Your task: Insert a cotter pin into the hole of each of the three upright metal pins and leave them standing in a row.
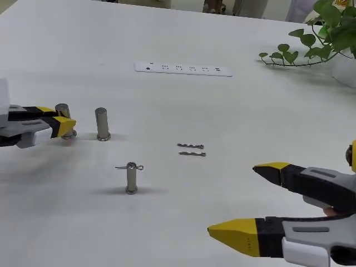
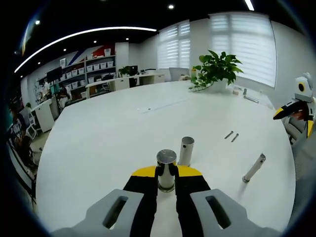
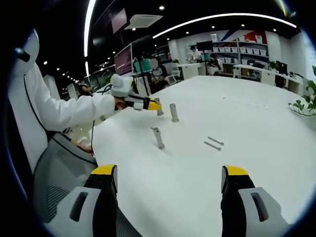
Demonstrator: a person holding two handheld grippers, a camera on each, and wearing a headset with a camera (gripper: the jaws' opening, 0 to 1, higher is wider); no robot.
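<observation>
a broad white worktop [image 1: 250, 111] carries everything. at its far right edge a leafy green plant [image 1: 328, 33] trails stems onto the surface, and a white power strip [image 1: 183, 68] lies flat toward the far side, well apart from the task's things.

the right claw [image 1: 233, 198] hangs over the near right of the worktop with its yellow-tipped jaws spread wide and nothing between them; in the right gripper view [image 3: 170, 173] its two tips stand far apart, with the pins well beyond them. the left claw [image 1: 62, 119] comes in from the left, low over the surface, its jaws drawn in against either side of the left metal pin [image 1: 62, 110]. in the left gripper view [image 2: 167, 173] that pin [image 2: 166, 170] stands upright between the yellow tips, gripped below its round cap. from the right gripper view, the left claw [image 3: 148, 104] shows at the end of a white sleeve [image 3: 64, 111].

the middle metal pin [image 1: 102, 123] stands upright just right of the held one, free of the claw, its hole bare. the near metal pin [image 1: 131, 177] stands upright on its own, nearer and further right, apart from the other two.

a fitted cotter pin [image 1: 129, 167] runs crosswise through the near metal pin's top, sticking out on both sides. two loose cotter pins lie flat side by side right of the pins: the farther cotter pin [image 1: 191, 146] and the nearer cotter pin [image 1: 192, 153], almost parallel and just beside each other.
</observation>
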